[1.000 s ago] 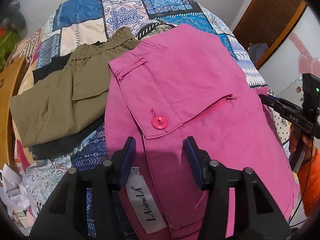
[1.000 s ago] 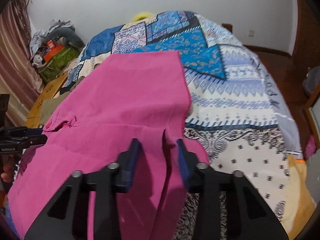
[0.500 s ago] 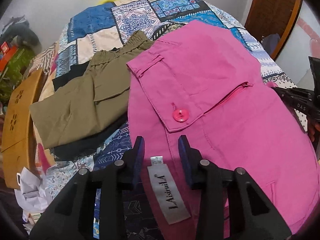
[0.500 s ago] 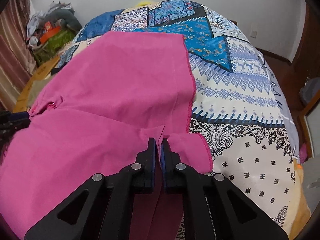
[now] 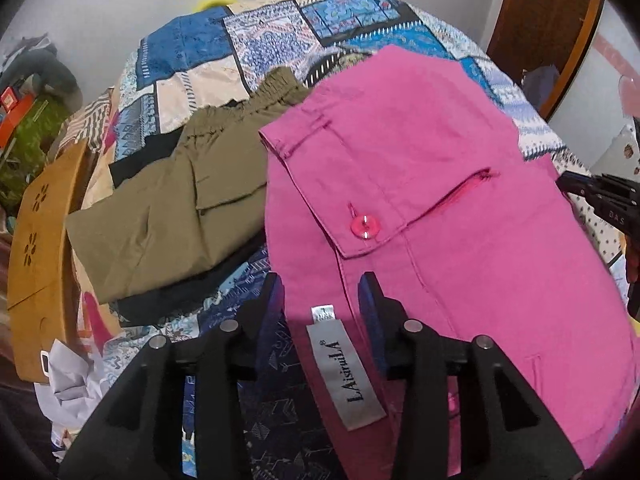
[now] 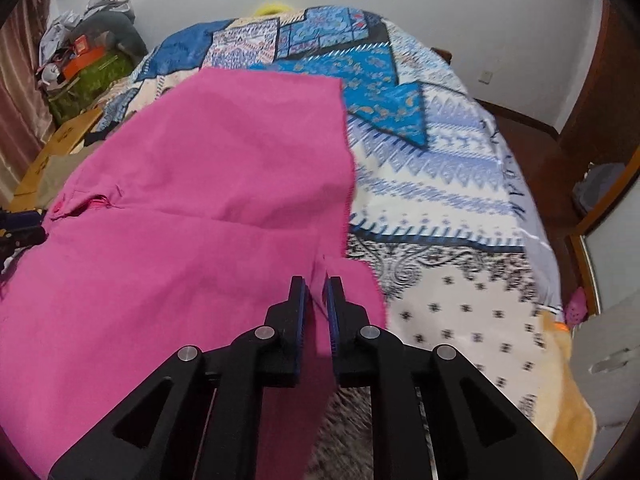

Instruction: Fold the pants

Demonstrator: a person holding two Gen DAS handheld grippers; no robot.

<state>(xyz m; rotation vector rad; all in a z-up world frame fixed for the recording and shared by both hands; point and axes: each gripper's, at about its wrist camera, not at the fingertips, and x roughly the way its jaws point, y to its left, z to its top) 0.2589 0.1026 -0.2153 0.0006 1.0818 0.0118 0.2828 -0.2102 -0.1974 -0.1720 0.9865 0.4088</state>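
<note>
Pink pants (image 5: pixel 420 184) lie spread on the patterned bed cover (image 5: pixel 248 40), waistband near me with a pink button (image 5: pixel 363 228) and a white label (image 5: pixel 344 372). My left gripper (image 5: pixel 320 292) is open, its fingers on either side of the waistband edge by the label. In the right wrist view the pink pants (image 6: pixel 208 184) fill the left half. My right gripper (image 6: pixel 316 292) is shut on a fold of the pink pants near the hem corner and lifts it slightly. The right gripper shows at the right edge of the left wrist view (image 5: pixel 600 196).
Folded olive pants (image 5: pixel 172 208) lie on dark clothing left of the pink pants. A wooden piece (image 5: pixel 40 248) and crumpled paper (image 5: pixel 72 380) sit at the bed's left edge. Clutter (image 6: pixel 84 56) is piled by the far left wall. A wooden door (image 5: pixel 552 32) stands at the right.
My right gripper closed on the pink hem fold and has raised it a little. My left gripper narrowed and moved in around the waistband by the label.
</note>
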